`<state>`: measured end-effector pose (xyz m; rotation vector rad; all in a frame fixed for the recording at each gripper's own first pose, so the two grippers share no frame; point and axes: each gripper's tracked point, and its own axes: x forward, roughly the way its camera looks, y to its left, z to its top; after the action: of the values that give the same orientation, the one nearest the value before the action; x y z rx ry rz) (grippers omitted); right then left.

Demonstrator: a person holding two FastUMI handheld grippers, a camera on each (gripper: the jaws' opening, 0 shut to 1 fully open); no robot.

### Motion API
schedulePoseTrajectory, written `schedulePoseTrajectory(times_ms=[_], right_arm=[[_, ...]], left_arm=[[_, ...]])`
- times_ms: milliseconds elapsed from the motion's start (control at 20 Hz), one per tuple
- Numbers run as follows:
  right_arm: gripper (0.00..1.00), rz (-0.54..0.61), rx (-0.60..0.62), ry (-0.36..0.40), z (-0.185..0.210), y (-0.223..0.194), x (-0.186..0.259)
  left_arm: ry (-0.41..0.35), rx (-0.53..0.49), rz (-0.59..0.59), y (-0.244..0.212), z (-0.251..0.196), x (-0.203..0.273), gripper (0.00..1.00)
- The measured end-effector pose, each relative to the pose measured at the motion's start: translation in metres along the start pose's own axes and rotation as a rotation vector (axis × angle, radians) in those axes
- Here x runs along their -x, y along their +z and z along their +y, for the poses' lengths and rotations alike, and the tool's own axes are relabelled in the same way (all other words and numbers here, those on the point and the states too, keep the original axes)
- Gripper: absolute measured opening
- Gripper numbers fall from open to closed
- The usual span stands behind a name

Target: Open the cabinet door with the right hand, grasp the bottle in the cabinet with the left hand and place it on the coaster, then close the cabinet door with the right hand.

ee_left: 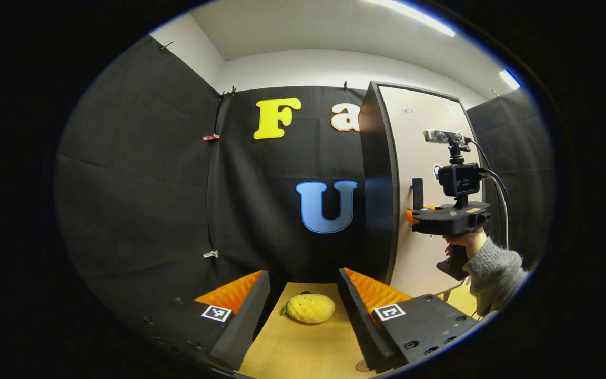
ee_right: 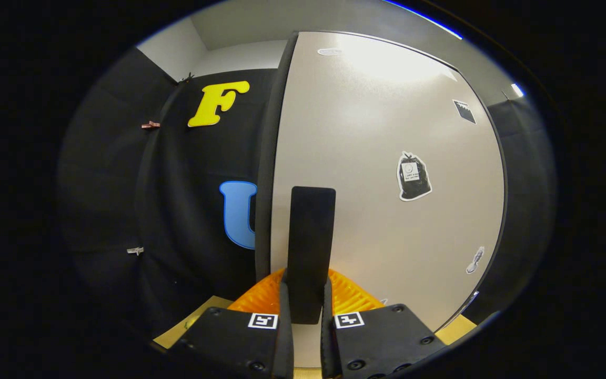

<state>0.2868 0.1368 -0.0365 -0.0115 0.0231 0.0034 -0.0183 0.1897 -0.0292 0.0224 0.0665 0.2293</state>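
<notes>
Right gripper view is showing the right gripper [ee_right: 305,310] with its jaws closed around the dark vertical handle [ee_right: 311,247] of the cabinet door [ee_right: 387,158]; both fingers are pressing on it from the two sides. The door is looking closed or nearly so, therefore we are judging that we are at the first step, the opening.

In the left gripper view we are seeing the same gripper [ee_left: 411,215] at the handle [ee_left: 417,193], held by a hand [ee_left: 463,245] in a grey sleeve. The left gripper [ee_left: 303,308] is waiting low over the wooden surface [ee_left: 298,352] with its jaws spread wide and holding nothing. Between them, on the surface, a yellow toy lemon [ee_left: 310,308] is lying. We cannot see the bottle, which per the task is inside the cabinet, and we cannot see the coaster clearly.

To do this step well, we are advising to keep the grip firm and to pull along the arc of the hinge, not straight back, so the handle is not slipping. We should swing the door wide enough that the left gripper can reach inside.
</notes>
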Motion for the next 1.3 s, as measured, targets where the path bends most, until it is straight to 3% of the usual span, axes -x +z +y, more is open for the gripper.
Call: schedulePoseTrajectory(times_ms=[550, 1300], right_arm=[[0.24, 0.012, -0.023, 0.084, -0.006, 0.007, 0.065], [0.24, 0.014, 0.003, 0.060, -0.058, 0.008, 0.152]], left_arm=[[-0.040, -0.017, -0.023, 0.006, -0.019, 0.023, 0.83], [-0.161, -0.019, -0.048, 0.013, -0.076, 0.046, 0.83]])
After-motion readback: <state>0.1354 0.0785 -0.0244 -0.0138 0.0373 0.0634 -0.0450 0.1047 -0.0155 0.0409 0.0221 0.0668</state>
